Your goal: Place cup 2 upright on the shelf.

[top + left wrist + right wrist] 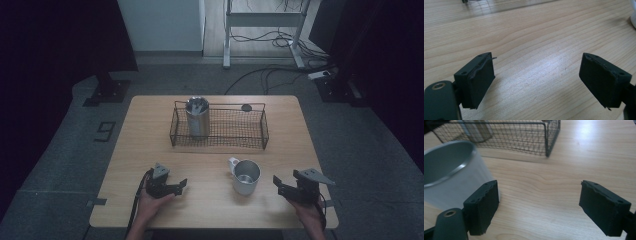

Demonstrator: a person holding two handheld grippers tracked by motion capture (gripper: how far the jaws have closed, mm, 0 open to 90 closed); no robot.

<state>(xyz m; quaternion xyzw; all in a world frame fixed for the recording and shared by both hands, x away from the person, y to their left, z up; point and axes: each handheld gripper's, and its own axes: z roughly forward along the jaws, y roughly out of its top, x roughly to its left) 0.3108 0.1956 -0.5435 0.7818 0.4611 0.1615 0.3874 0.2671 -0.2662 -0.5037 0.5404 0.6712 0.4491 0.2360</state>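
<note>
We see a white mug (246, 176) with a metal rim standing upright on the wooden table (150, 145), near its front edge and right of centre, handle turned toward the back left. Our right gripper (278, 184) sits just beside the mug on its right, jaws spread wide with nothing between them; in the right gripper view the mug (451, 172) lies left of the left jaw. Our left gripper (181, 186) rests near the front left, jaws likewise parted and empty. Behind the mug stands a wire basket (250, 131), with a metal cylinder (197, 117) upright in its left end.
</note>
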